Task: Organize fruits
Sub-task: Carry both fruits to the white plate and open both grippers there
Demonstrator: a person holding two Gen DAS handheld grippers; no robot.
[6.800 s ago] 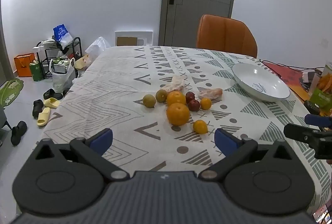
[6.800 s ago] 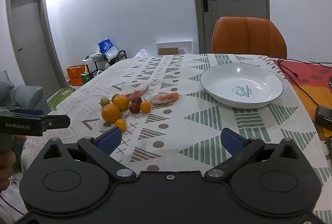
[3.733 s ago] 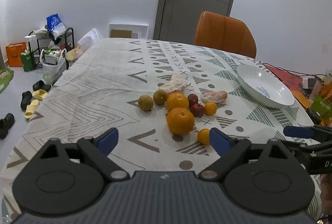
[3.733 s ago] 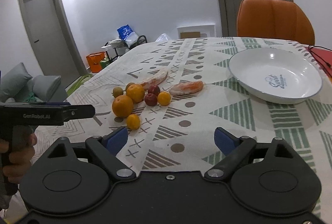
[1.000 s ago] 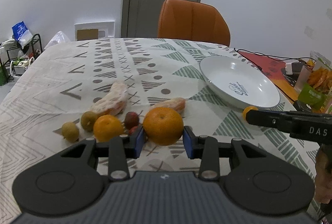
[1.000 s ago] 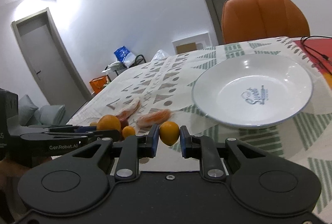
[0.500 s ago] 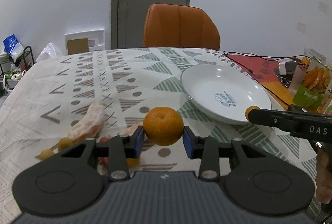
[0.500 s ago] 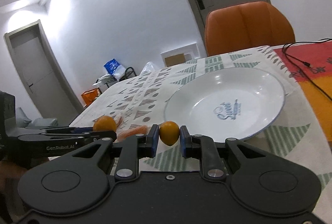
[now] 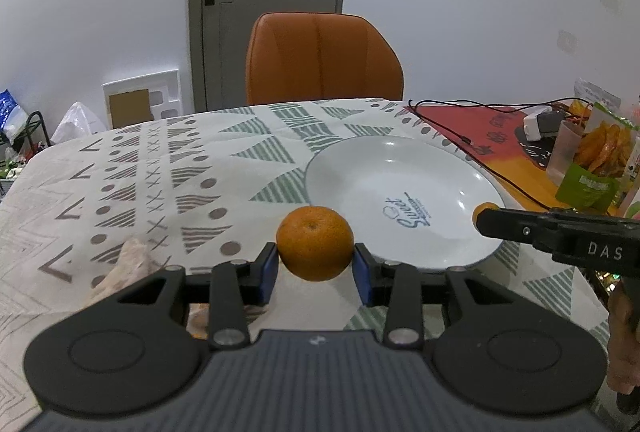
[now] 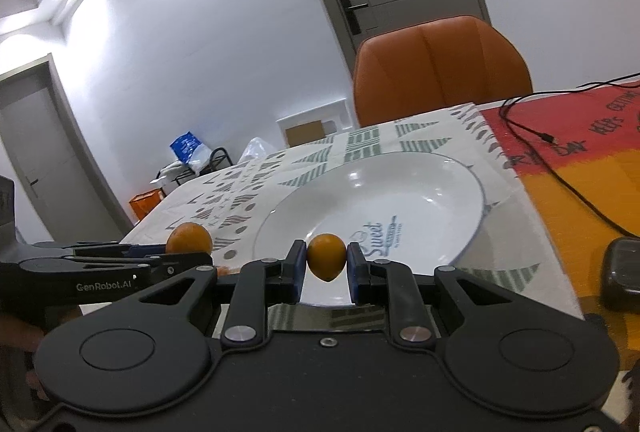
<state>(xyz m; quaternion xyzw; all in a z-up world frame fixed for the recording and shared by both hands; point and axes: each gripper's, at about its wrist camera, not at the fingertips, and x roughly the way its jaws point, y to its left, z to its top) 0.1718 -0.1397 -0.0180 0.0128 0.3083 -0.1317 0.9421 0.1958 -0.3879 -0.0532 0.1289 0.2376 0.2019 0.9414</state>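
Both tongs are loaded: the left gripper is closed on the large orange, pads pressed to its sides, and the right gripper is pinched on the small orange. Each fruit hangs off the table, the large one at the white plate's 8 o'clock edge, the small one over its near rim. To do this well, I would carry each past the rim, lower it close to the plate floor, then part the pads slowly so nothing rolls out. Count: two grippers, two held fruits, one empty plate; beyond it, at 12 o'clock, one orange chair.
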